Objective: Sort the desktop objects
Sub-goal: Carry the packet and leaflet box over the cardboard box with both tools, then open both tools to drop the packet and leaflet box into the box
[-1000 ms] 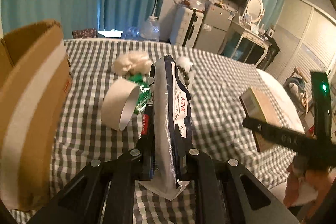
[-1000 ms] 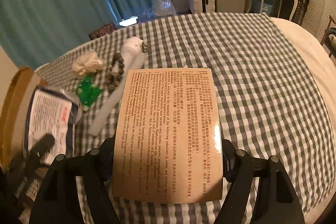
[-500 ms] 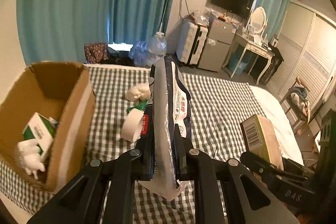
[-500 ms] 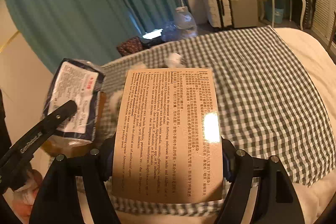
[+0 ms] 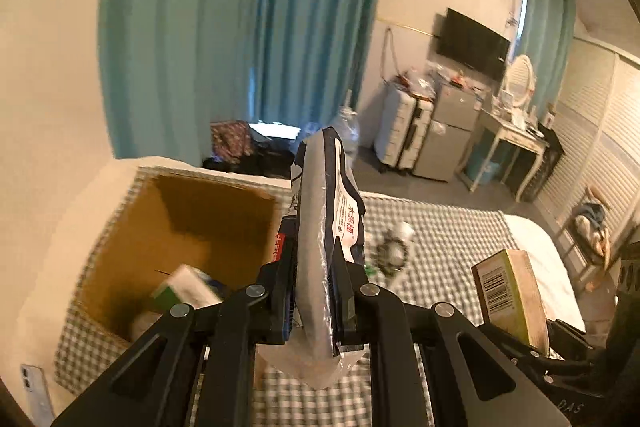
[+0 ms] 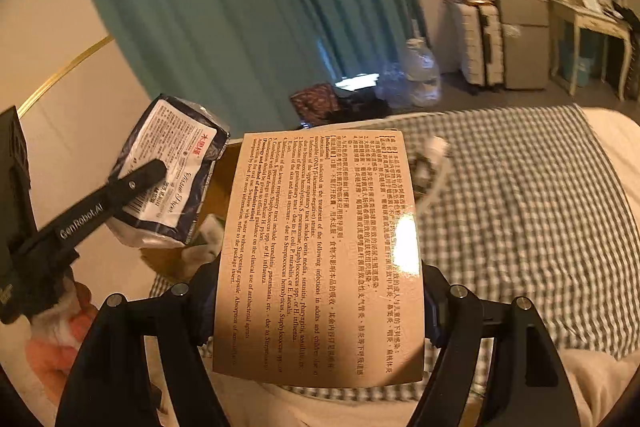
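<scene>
Tissue pack (image 5: 320, 227) is clamped edgewise in the left tongs (image 5: 314, 291), cardboard box (image 5: 180, 227) at ten o'clock; medicine box (image 6: 320, 251) is clamped in the right tongs (image 6: 320, 291).

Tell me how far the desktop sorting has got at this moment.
Partly done. The cardboard box already holds a green-and-white carton and some other blurred items. In hand: the left gripper is shut on a tissue pack and the right gripper clamps a medicine box, both held up near the cardboard box. Left: a bead bracelet and a white item beside it lie on the checked cloth.
</scene>
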Tool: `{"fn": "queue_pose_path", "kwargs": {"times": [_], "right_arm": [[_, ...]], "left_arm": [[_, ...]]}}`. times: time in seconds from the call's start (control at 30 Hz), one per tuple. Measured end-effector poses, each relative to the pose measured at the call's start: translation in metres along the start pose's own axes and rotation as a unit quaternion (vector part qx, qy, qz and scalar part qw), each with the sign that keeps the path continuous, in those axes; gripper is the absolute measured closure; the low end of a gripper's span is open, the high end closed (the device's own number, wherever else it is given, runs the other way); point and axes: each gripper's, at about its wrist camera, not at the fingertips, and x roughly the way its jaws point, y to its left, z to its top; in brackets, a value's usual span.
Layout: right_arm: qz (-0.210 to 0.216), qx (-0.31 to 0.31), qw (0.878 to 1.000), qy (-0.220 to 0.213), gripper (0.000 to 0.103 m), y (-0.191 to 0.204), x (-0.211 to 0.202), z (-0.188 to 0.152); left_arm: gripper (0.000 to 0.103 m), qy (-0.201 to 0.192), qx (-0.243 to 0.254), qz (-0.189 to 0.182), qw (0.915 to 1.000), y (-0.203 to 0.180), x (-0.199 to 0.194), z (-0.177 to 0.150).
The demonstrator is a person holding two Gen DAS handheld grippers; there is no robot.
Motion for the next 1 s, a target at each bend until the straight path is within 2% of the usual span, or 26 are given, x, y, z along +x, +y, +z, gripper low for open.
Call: {"fn": "queue_pose_path", "kwargs": {"times": [0.2,0.3,0.43,0.57,0.67,0.73,0.8,0.83,0.87,0.97,1.0], "right_arm": [[0.053,-0.020,0.998,0.037,0.029,0.057,0.049,0.015],[0.078,-0.019,0.995,0.059,0.029,0.076,0.080,0.019],[0.082,-0.033,0.993,0.083,0.029,0.092,0.114,0.018],[0.091,-0.027,0.990,0.106,0.029,0.095,0.151,0.026],[0.095,-0.030,0.989,0.112,0.028,0.100,0.172,0.034],[0.086,-0.022,0.991,0.103,0.026,0.104,0.175,0.039],[0.092,-0.018,0.993,0.079,0.018,0.108,0.170,0.050],[0.098,-0.017,0.993,0.069,0.016,0.109,0.169,0.055],[0.103,-0.018,0.993,0.061,0.016,0.109,0.167,0.059],[0.105,-0.021,0.993,0.040,0.016,0.109,0.151,0.068],[0.106,-0.020,0.994,0.033,0.016,0.106,0.141,0.070]], "left_arm": [[0.089,0.008,-0.016,0.044,0.9989,0.054,0.013,-0.004],[0.089,0.020,-0.033,0.051,0.9979,0.079,0.027,-0.011],[0.089,0.043,-0.057,0.073,0.9947,0.114,0.056,-0.020],[0.089,0.065,-0.072,0.079,0.9922,0.132,0.084,-0.031],[0.089,0.063,-0.082,0.081,0.9913,0.141,0.096,-0.035],[0.087,0.057,-0.074,0.102,0.9904,0.140,0.098,-0.036],[0.071,0.057,-0.067,0.113,0.9897,0.138,0.099,-0.036],[0.042,0.058,-0.065,0.121,0.9888,0.137,0.099,-0.036],[0.018,0.055,-0.067,0.135,0.9870,0.137,0.098,-0.037],[0.015,0.025,-0.070,0.159,0.9846,0.136,0.087,-0.038],[0.015,0.027,-0.070,0.160,0.9844,0.136,0.085,-0.037]]}}
